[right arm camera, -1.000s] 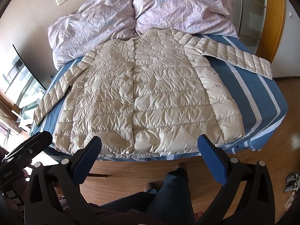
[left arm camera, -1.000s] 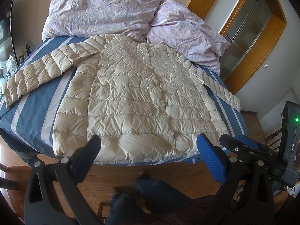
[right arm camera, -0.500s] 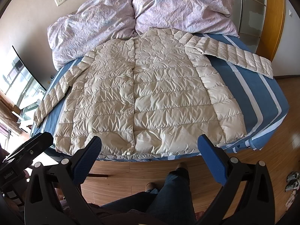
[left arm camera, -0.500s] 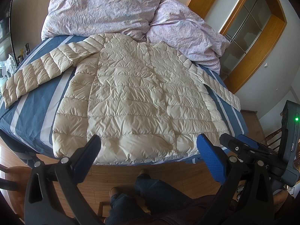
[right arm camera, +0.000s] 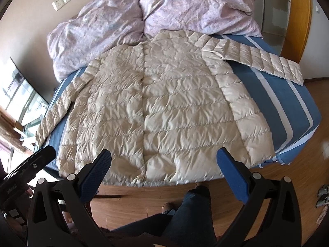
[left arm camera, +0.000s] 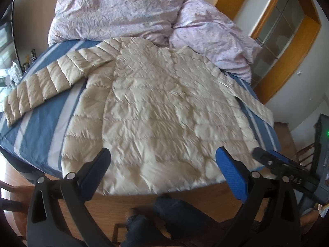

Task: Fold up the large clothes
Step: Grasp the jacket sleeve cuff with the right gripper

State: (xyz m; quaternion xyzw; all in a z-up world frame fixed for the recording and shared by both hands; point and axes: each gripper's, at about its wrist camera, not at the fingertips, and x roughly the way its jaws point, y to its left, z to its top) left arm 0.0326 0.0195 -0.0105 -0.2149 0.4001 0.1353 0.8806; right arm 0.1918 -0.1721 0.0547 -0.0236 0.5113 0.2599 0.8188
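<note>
A cream quilted puffer jacket lies flat on the blue striped bed, front closed, hem at the bed's near edge. Both sleeves spread outward: one sleeve at the left in the left wrist view, the other sleeve at the right in the right wrist view. My left gripper hangs open above the hem, touching nothing. My right gripper is also open above the hem, holding nothing. The right gripper's body shows at the right edge of the left wrist view.
Two lilac pillows lie at the head of the bed. A person's legs and shoe stand on the wooden floor at the bed's foot. A wooden-framed door is on the right, windows on the left.
Both grippers have moved slightly forward toward the bed, so the jacket looks a little closer. The left wrist view is now motion-blurred. Jaws stay open.
</note>
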